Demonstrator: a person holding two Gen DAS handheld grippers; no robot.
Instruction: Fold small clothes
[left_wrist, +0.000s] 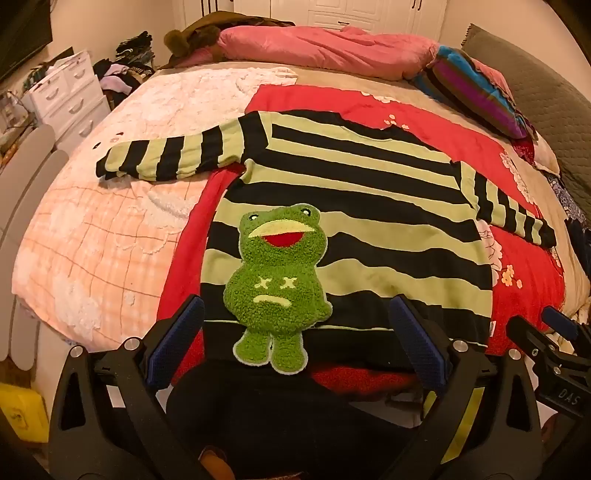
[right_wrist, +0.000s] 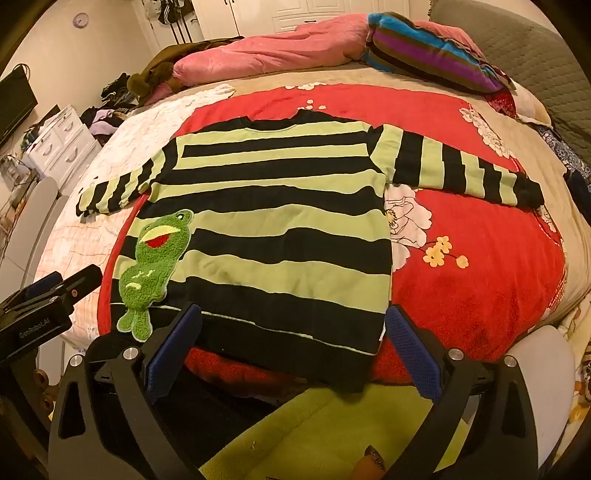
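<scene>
Both grippers sit wide apart, gripping nothing — left gripper (left_wrist: 295, 343) at 6 o'clock over the frog patch (left_wrist: 277, 284), right gripper (right_wrist: 293, 349) at the hem. The striped sweater (right_wrist: 273, 221) lies flat on the red blanket (right_wrist: 480, 258), sleeves spread to 9 and 3 o'clock.

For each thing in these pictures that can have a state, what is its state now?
sweater: spread flat on the bed, front up, unfolded
sleeves: both stretched out sideways
frog patch: lying flat on the sweater front
left gripper: open, empty, at the hem
right gripper: open, empty, at the hem
</scene>
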